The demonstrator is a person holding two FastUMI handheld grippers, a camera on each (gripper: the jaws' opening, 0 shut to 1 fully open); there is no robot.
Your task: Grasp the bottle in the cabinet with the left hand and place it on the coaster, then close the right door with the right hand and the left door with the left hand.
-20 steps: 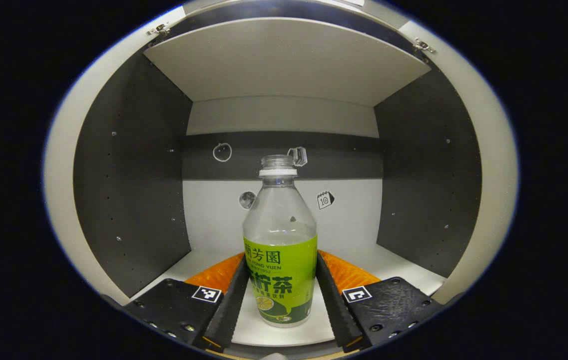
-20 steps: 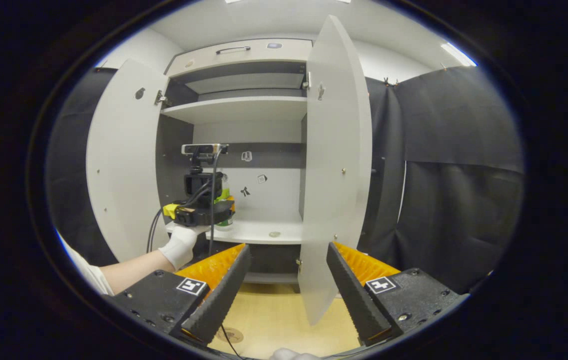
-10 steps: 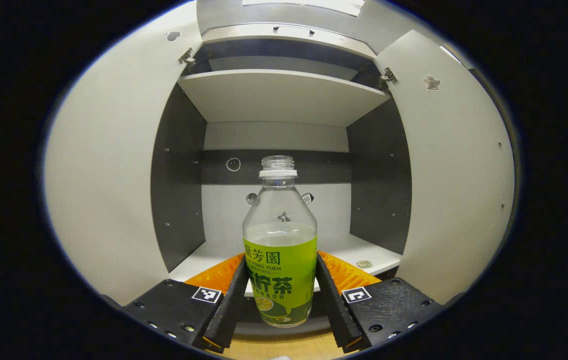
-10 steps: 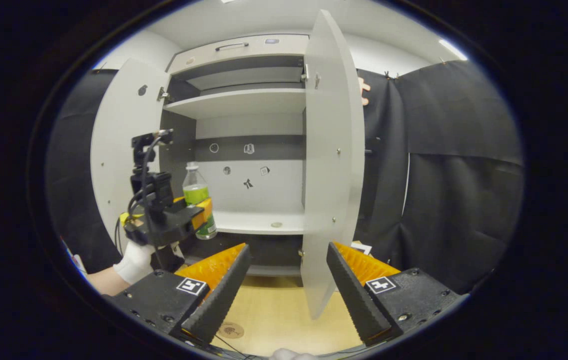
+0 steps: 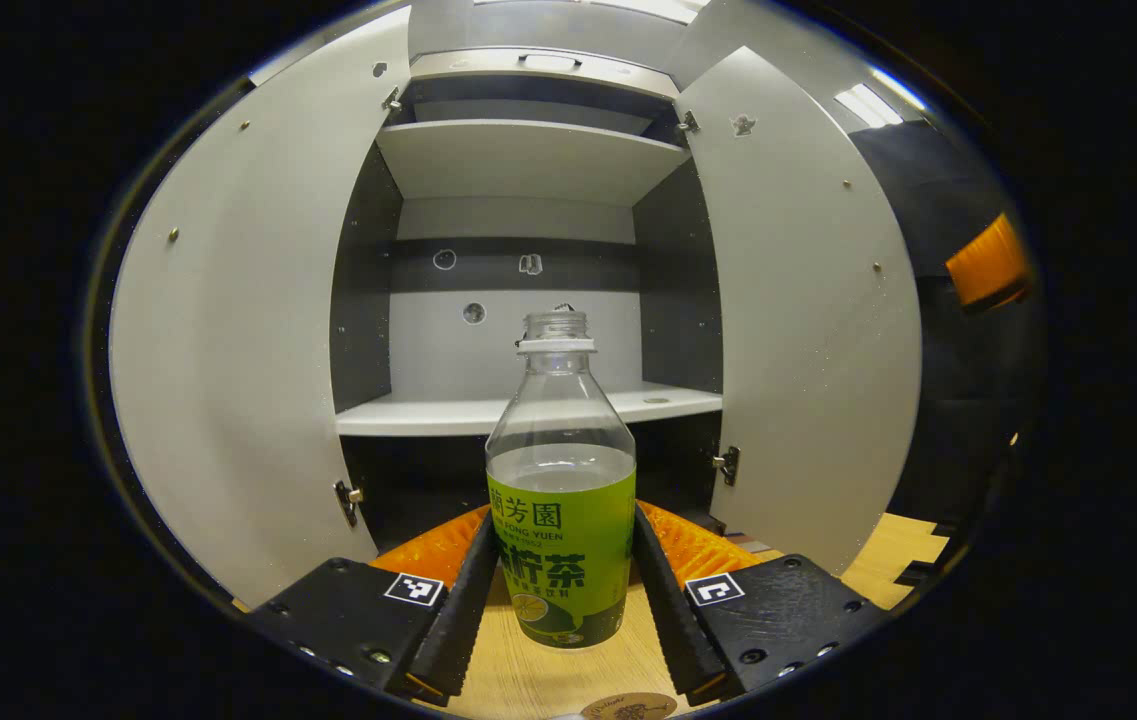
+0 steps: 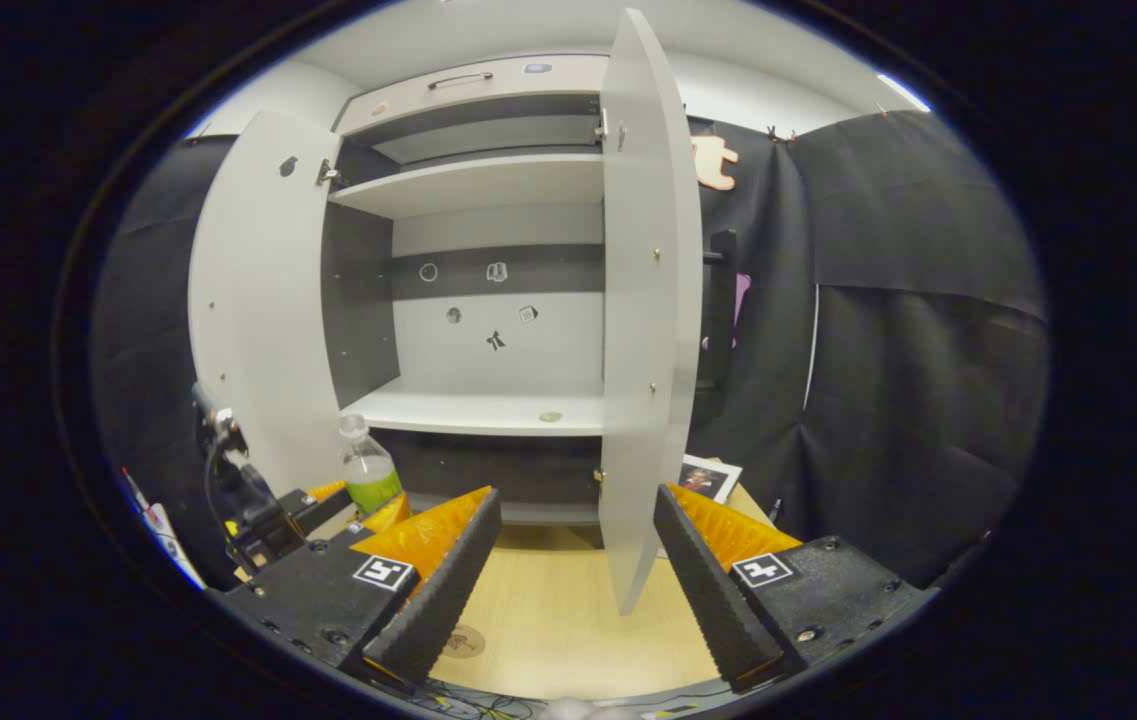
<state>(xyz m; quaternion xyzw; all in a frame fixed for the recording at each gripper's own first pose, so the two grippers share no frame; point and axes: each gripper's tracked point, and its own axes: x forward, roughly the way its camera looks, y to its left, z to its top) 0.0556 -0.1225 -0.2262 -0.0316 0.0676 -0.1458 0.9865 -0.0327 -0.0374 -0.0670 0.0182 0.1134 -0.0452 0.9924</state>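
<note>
While your left claw (image 5: 560,590) is clamped on the bottle (image 5: 560,500), both fingers pressing its labelled lower half, you hold the bottle upright over the wooden table (image 5: 538,675), out in front of the cabinet (image 5: 518,160). It has no cap and is partly filled with clear liquid. At the near edge of the left gripper view, just below the bottle, you can see part of the round coaster (image 5: 631,707); whether the bottle's base touches the table cannot be told from here. Both cabinet doors stand wide open: the left door (image 5: 238,350) on the left, the right door (image 5: 798,330) on the right, and the lower shelf (image 5: 428,412) lies far behind the bottle.

Your right claw (image 6: 573,580) is apart and grips nothing, poised above the table near the lower edge of the right door (image 6: 643,330). From the right gripper view you see the bottle (image 6: 368,472) low at the left, in the left claw (image 6: 333,500), with the coaster (image 6: 466,640) on the table nearer to you.
</note>
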